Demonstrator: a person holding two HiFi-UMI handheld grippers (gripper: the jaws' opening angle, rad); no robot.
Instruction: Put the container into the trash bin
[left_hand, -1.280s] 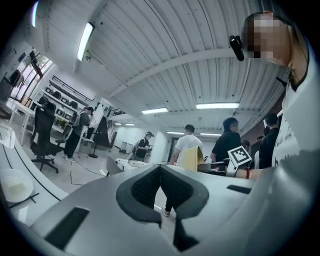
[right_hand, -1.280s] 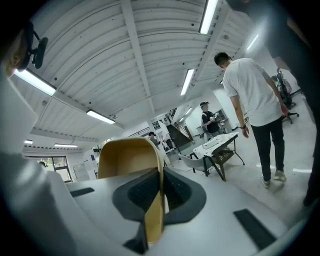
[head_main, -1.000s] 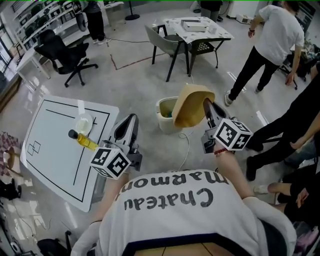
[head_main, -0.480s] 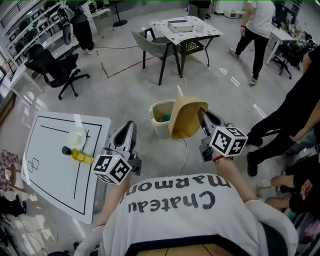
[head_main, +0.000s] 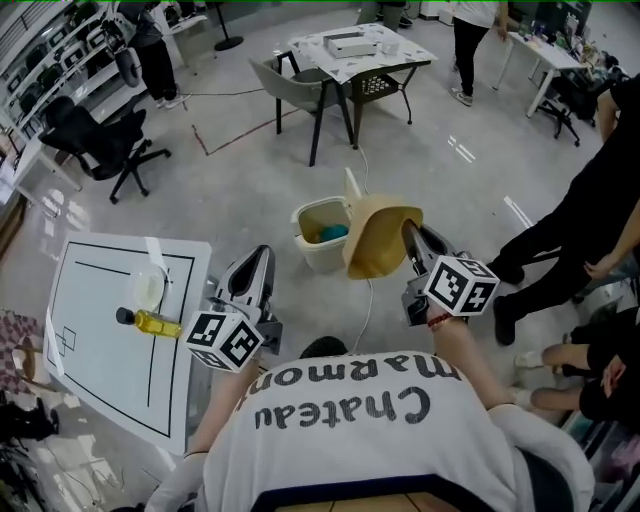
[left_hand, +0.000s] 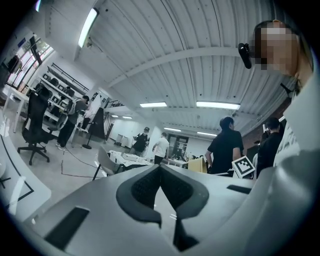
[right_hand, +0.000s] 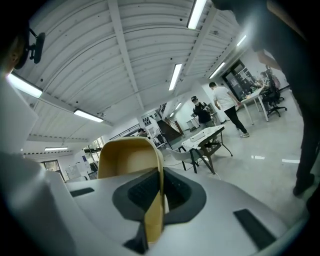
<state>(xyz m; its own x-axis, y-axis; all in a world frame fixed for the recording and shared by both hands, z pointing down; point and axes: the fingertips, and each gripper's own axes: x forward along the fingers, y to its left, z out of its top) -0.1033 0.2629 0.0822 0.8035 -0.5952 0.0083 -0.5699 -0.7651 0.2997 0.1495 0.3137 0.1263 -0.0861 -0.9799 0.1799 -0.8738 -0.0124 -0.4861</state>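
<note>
right gripper (head_main: 409, 229): clamped on the container (head_main: 378, 238) wall
container: tan, tilted, by the right rim of the trash bin (head_main: 312, 250)
left gripper (head_main: 261, 254): jaws together, nothing between
trash bin: on the floor, open

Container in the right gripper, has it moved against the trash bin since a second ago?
Yes, slightly: the container, held by the right gripper, now sits lower against the trash bin, still overlapping its right edge.

Lower centre of head view, across white T-shirt (head_main: 380, 450): dark lettering, upside-down to camera, reading "Chateau", with "Marmon" above it in frame; word's end lost at shirt fold.
</note>
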